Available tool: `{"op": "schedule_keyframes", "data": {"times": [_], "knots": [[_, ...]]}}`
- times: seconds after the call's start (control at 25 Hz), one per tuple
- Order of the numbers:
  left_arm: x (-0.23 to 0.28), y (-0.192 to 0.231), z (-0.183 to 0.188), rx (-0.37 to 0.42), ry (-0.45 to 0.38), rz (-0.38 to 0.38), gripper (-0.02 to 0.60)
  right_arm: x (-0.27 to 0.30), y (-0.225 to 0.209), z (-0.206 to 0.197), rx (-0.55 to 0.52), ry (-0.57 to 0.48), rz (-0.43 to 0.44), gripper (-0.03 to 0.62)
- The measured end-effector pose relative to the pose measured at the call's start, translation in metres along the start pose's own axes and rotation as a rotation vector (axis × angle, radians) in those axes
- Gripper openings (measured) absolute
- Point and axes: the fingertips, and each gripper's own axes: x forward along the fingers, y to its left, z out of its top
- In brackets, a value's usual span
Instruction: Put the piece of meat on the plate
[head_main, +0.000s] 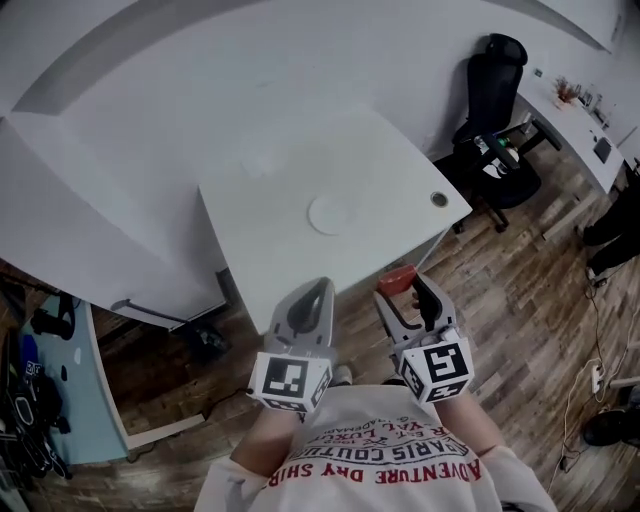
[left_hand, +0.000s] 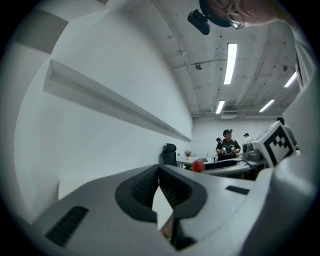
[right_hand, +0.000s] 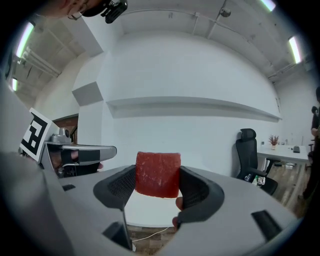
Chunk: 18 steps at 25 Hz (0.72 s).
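Meat piece (right_hand: 157, 175) tight between right tool (right_hand: 158, 182) jaws; left tool (left_hand: 159, 175) closed on nothing

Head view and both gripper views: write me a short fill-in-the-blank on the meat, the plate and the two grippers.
1. The right gripper is shut on a ____ piece of meat.
2. The left gripper has its jaws shut on ____.
3. The plate on the white table is ____.

Missing words: red; nothing; empty.
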Motion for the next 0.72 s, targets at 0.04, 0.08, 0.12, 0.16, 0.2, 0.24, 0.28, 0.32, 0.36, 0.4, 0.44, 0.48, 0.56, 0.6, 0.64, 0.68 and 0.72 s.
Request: {"op": "schedule_keyframes", "data": {"times": [0.04,0.08,0.12,0.16,0.2,0.24,0.28,0.32,0.36,0.4,0.44,0.48,0.56,0.6,0.64,0.68,0.72], "knots": [[0.006,0.011,-0.001,-0.003,0.002,0.008,0.008,0.013,0.0,0.001,0.003,0.003,0.005,0.276],[0.011,0.021,-0.003,-0.01,0.007,0.017,0.008,0.024,0.001,0.002,0.006,0.01,0.011,0.276],[0.016,0.03,-0.005,-0.018,0.013,0.026,0.008,0.035,0.001,0.002,0.007,0.018,0.018,0.276],[0.02,0.038,-0.008,-0.024,0.02,0.035,0.008,0.045,0.001,0.001,0.007,0.027,0.027,0.276],[0.025,0.046,-0.012,-0.029,0.027,0.045,0.008,0.054,0.001,0.001,0.005,0.036,0.036,0.276],[0.03,0.053,-0.015,-0.034,0.034,0.055,0.008,0.064,0.0,0.0,0.002,0.045,0.045,0.276],[0.036,0.06,-0.017,-0.039,0.04,0.065,0.008,0.074,-0.002,-0.001,-0.001,0.054,0.053,0.275],[0.042,0.066,-0.02,-0.044,0.046,0.075,0.008,0.084,-0.004,-0.002,-0.003,0.062,0.062,0.276],[0.049,0.073,-0.023,-0.049,0.052,0.086,0.008,0.094,-0.007,-0.002,-0.004,0.069,0.072,0.276],[0.056,0.079,-0.025,-0.053,0.058,0.098,0.008,0.105,-0.01,-0.003,-0.005,0.075,0.082,0.275],[0.063,0.086,-0.027,-0.057,0.063,0.113,0.008,0.116,-0.014,-0.004,-0.006,0.082,0.095,0.275],[0.07,0.092,-0.029,-0.061,0.068,0.13,0.008,0.128,-0.017,-0.005,-0.008,0.09,0.11,0.276],[0.084,0.105,-0.031,-0.07,0.075,0.173,0.008,0.151,-0.024,-0.006,-0.012,0.106,0.149,0.276],[0.091,0.111,-0.032,-0.074,0.078,0.196,0.008,0.162,-0.028,-0.006,-0.014,0.115,0.172,0.276],[0.099,0.116,-0.032,-0.077,0.082,0.22,0.008,0.174,-0.031,-0.006,-0.016,0.123,0.197,0.276],[0.107,0.122,-0.033,-0.081,0.086,0.242,0.008,0.185,-0.036,-0.006,-0.016,0.131,0.222,0.276],[0.116,0.127,-0.033,-0.085,0.09,0.262,0.008,0.196,-0.04,-0.005,-0.015,0.139,0.248,0.276]]}}
